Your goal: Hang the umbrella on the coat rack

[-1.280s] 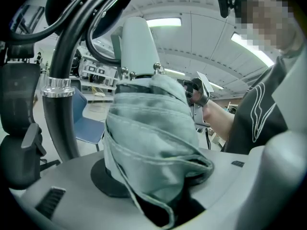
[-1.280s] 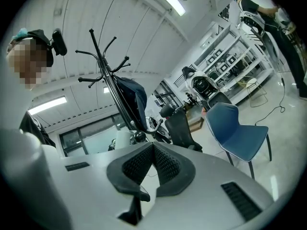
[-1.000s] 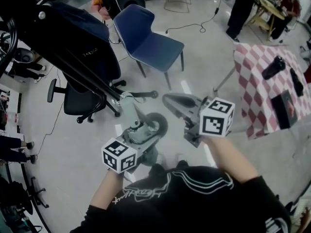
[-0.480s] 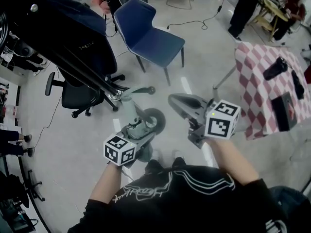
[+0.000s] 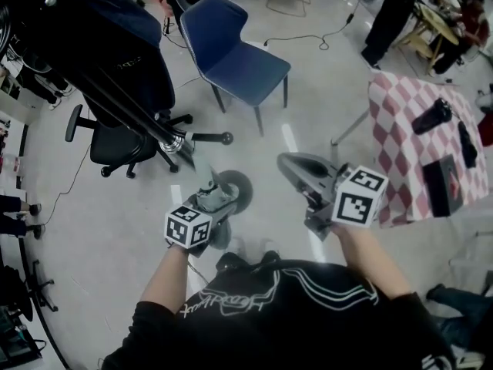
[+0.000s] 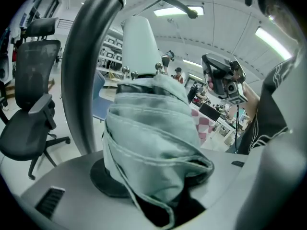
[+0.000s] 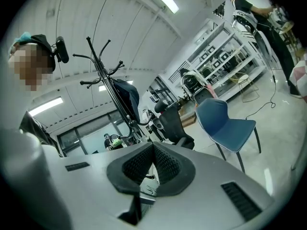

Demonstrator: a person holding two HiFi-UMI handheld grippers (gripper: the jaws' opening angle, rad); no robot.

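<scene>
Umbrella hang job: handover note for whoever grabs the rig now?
Left gripper: shut on the folded umbrella, close beside the coat rack pole.
Right gripper: shut, empty, off to the side.
The coat rack already carries a dark jacket.
Done: umbrella is in the gripper and at the rack.
Left: hook it on the rack, then release.

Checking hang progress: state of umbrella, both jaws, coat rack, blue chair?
umbrella: folded, gripped, not yet hung
left gripper: jaws shut on umbrella
right gripper: jaws shut, empty
coat rack: standing, dark jacket hanging on it
blue chair: upright, seat empty
</scene>
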